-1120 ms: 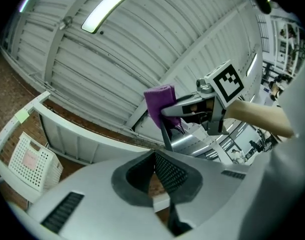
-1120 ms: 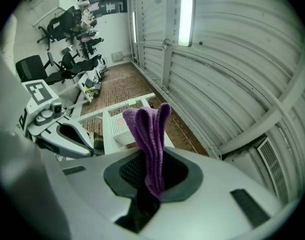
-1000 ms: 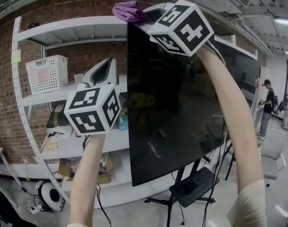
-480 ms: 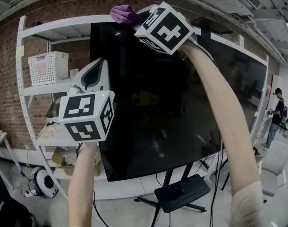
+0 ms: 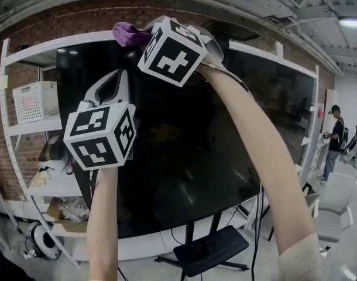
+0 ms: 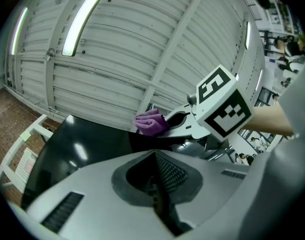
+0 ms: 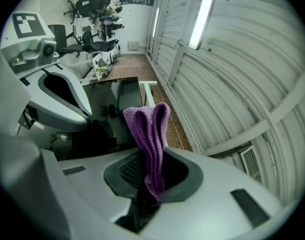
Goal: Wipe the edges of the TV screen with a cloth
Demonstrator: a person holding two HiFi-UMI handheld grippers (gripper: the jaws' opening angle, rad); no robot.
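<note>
The big black TV screen (image 5: pixel 190 151) stands on a floor stand before white shelves. My right gripper (image 5: pixel 141 35) is raised to the screen's top edge, shut on a folded purple cloth (image 5: pixel 128 33) that lies on that edge, a little in from the top-left corner. In the right gripper view the cloth (image 7: pixel 150 129) sticks up from between the closed jaws of the right gripper (image 7: pixel 148 184), above the TV's top (image 7: pixel 123 100). My left gripper (image 5: pixel 116 78) hovers in front of the screen's left part, shut and empty; the left gripper (image 6: pixel 154 158) looks toward the cloth (image 6: pixel 151 122).
White shelving (image 5: pixel 26 127) with a basket (image 5: pixel 34 101) lines the brick wall behind the TV. The stand's black base (image 5: pixel 209 252) and cables sit on the floor below. A white chair (image 5: pixel 333 206) and people (image 5: pixel 332 138) are at the far right.
The right gripper has slid the cloth rightward along the top edge, away from the top-left corner. My view has shifted, and the left gripper now hangs before the screen instead of the shelves.
</note>
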